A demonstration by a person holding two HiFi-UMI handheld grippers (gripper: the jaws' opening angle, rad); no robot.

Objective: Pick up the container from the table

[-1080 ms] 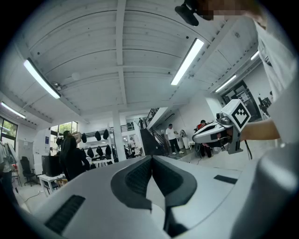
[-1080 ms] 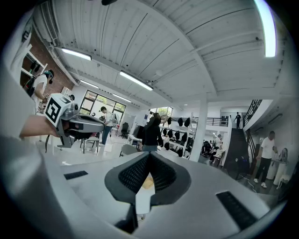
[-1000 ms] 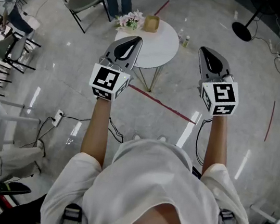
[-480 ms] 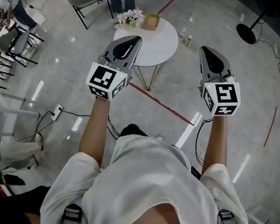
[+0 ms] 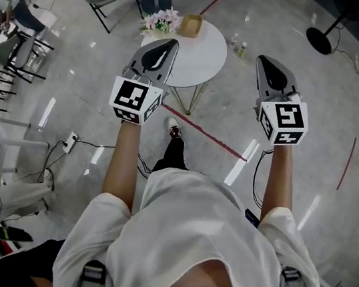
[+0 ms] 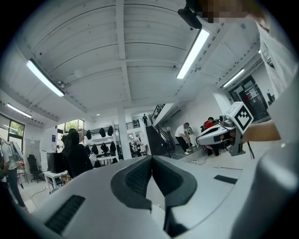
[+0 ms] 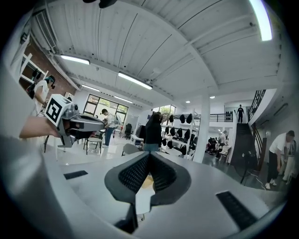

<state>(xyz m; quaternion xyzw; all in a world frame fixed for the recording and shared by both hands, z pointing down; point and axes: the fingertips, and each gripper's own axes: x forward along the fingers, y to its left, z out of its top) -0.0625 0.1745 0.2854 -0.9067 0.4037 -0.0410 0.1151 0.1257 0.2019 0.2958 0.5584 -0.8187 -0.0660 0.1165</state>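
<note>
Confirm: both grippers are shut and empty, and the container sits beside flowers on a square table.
Not square: the head view shows a round table. The container does sit beside the flowers, and the left gripper and right gripper are shut, empty.

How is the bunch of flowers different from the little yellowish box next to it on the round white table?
Colour: the pink and white bunch of flowers mixes colours; the tan square container is one plain colour.
Shape: the flowers look fluffy and uneven; the container has straight sides.
Place: in the head view, the flowers sit left of the container.
Both rest near the far edge of the round white table.
</note>
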